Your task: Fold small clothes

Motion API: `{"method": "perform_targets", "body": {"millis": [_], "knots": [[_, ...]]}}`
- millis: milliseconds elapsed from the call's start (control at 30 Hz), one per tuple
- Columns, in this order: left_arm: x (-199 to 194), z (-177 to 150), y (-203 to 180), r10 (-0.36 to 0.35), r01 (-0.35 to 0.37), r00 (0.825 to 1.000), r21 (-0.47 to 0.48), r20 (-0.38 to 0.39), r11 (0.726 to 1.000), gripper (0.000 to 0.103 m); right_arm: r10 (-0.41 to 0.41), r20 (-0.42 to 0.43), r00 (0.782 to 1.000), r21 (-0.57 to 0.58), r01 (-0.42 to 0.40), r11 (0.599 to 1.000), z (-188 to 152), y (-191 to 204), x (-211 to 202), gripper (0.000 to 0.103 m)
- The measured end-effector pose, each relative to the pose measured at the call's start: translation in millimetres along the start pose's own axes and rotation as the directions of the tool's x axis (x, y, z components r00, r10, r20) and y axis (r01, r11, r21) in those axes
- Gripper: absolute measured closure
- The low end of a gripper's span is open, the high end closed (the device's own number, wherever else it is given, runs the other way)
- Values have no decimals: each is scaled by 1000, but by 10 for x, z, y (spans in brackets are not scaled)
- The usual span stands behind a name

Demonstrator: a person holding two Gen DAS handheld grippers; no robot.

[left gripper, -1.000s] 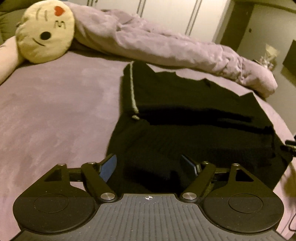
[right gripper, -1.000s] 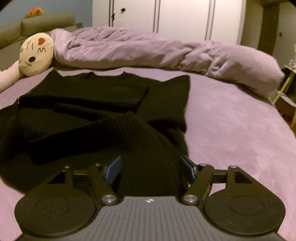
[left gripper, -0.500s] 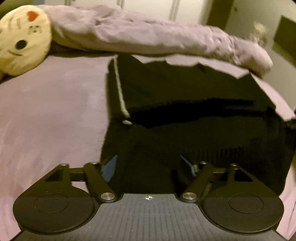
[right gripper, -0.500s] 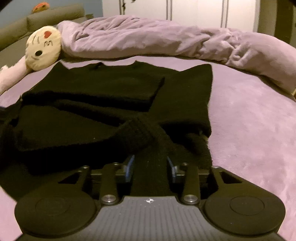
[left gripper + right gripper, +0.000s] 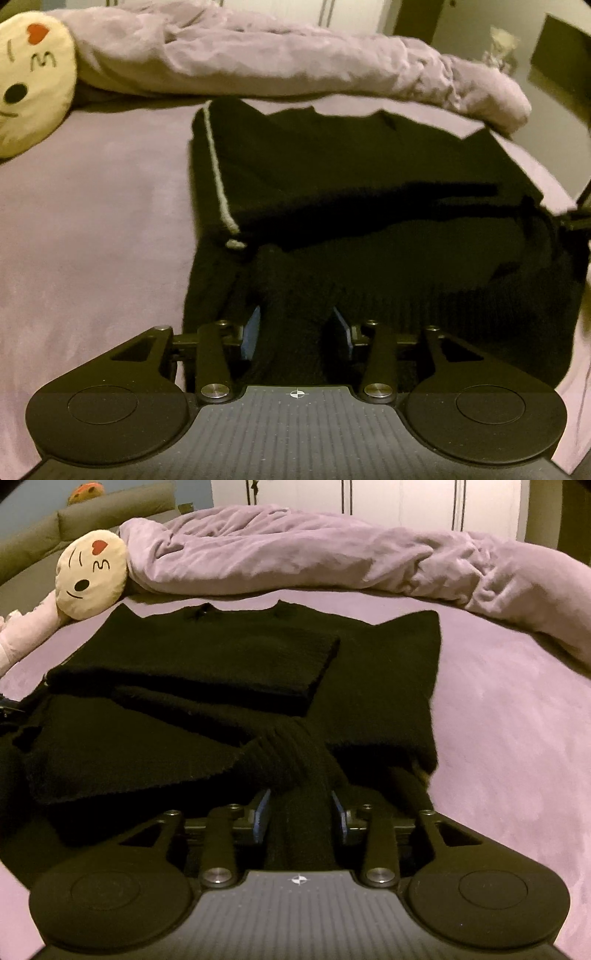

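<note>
1. A black knitted sweater (image 5: 207,672) is spread on the purple bedspread (image 5: 498,709), with both sleeves already laid across its chest.
2. The neckline of the sweater is turned toward the bunched lilac duvet (image 5: 314,550), which is heaped just beyond it.
3. A round cream emoji cushion (image 5: 92,574) is seen beyond the sweater's left shoulder, touching the end of the duvet.
4. The left gripper (image 5: 295,325) is set at the sweater's near hem, on its left side; its jaws have just been closing, and a raised ridge of black knit is pinched between the blue pads.
5. A pale stripe (image 5: 218,173) is shown along the sweater's left edge, beyond the left gripper.
6. The right gripper (image 5: 301,812) is set at the same hem, toward the sweater's right side; its jaws have just been eased slightly wider, yet a gathered bunch of ribbed knit is gripped between the pads.
7. From each pinch the fabric is drawn up into folds above the rest of the sweater.
</note>
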State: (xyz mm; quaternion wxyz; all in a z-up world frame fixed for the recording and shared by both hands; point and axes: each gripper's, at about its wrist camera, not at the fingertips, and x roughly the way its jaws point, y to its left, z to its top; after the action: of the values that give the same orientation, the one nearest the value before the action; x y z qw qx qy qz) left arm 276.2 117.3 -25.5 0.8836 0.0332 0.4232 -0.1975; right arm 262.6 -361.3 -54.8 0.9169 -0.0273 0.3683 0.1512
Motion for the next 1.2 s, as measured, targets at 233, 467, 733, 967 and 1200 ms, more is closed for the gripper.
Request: {"method": "perform_targets", "body": {"millis": [233,467,733,967,1200], "knots": [[-1,-3,50,65,-64,997,-38,33,997,93,15,7,1000,52,-16,999,30,-39,52,74],[-506,128,42,109,-82,968,-124,225,989,94,28,114,993,5,-28,1000,37,101,-313,91],[-870,553,29,158,-102,906,-161,392,982,94,-36,297,954,89,10,996,343,-46,-697,94],[-467,736,209,295,-206,892,-273,342,940,93,-207,316,926,253,128,959,508,-351,-454,93],[149,506,322,176,-131,972,-265,155,955,53,-191,158,969,250,148,957,404,-498,47,72]]}}
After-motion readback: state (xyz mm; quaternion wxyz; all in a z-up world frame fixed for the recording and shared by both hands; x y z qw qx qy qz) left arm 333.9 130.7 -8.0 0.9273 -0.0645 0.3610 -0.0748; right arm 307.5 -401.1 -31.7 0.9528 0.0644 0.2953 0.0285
